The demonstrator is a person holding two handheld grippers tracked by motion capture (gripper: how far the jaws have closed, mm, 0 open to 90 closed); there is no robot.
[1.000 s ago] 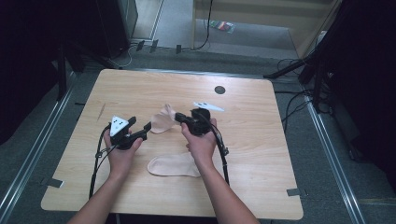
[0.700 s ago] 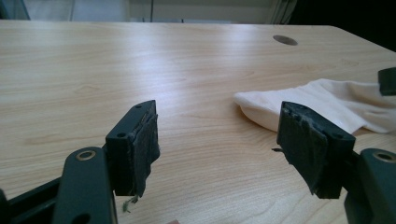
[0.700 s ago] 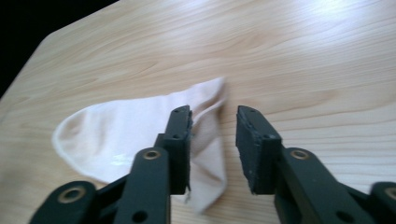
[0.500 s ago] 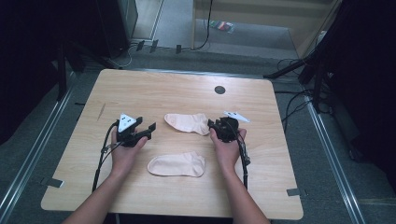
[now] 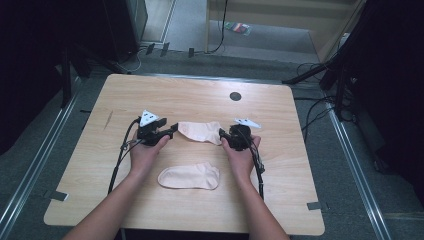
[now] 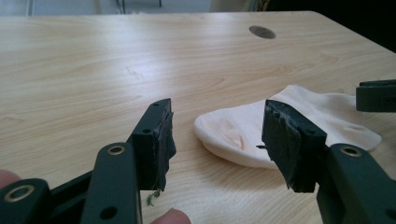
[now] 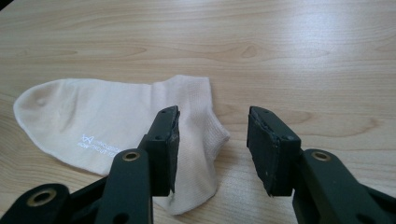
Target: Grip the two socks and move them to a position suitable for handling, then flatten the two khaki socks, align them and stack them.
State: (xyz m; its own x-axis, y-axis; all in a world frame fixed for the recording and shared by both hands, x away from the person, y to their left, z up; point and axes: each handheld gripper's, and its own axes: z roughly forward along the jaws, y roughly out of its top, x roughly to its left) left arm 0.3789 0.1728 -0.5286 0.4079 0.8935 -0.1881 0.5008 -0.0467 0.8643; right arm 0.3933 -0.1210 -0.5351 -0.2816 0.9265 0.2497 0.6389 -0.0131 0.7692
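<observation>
I count two pale socks on the counter (image 5: pixel 120 95): the far sock (image 5: pixel 201 132) lies flat between my two tools, and the near sock (image 5: pixel 190 176) lies closer to me, between my forearms. My left tool (image 5: pixel 171 131) sits at the far sock's toe end, its jaws apart and just now closing, with the toe just ahead of them and nothing pinched. My right tool (image 5: pixel 223 134) is at the cuff end, jaws apart and just now opening, the cuff edge lying beside one jaw but not pressed. I judge the far sock is laid out and being straightened. The next move, I think, calls for each tool to nip its end cleanly and pull level.
</observation>
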